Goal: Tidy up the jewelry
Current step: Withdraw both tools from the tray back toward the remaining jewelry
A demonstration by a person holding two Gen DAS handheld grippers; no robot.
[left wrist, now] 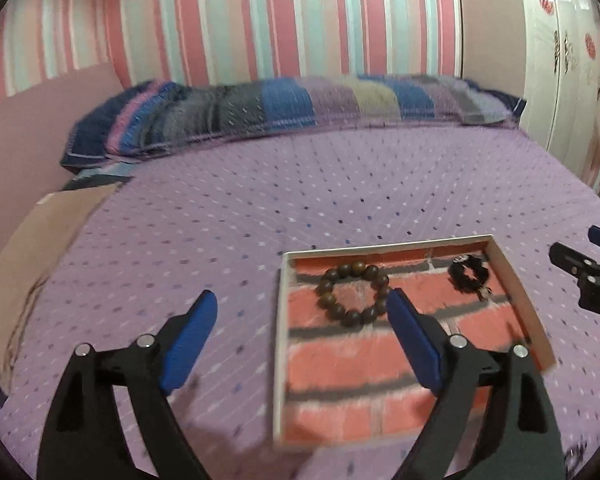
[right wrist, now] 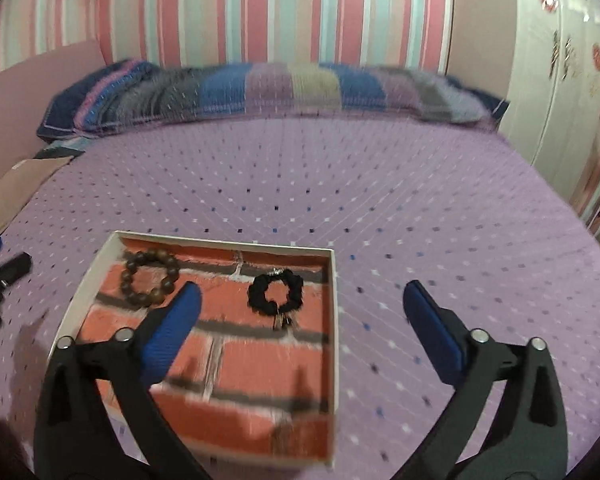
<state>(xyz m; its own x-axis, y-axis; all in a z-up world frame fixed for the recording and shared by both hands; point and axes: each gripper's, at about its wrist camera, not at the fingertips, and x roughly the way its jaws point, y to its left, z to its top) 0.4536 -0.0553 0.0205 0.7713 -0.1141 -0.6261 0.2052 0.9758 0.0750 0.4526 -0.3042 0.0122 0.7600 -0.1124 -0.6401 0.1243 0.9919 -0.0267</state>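
The left gripper and right gripper both stand wide open and hold nothing. Ahead of the fingers, inside the shallow white box with brick-pattern floor, the brown wooden bead bracelet lies just beyond the left gripper's right finger. The black bead bracelet lies apart from it, between the right gripper's fingers.

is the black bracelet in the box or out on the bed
In. The black bracelet lies on the brick-patterned floor of the box, inside its white walls, apart from the brown bead bracelet.

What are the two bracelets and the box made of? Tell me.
Brown bracelet: round dark beads, likely wood, slight sheen. Black bracelet: matte, bumpy, perhaps fabric or beads; too blurred to tell. Box: thin white walls, probably cardboard, with a brick print inside.
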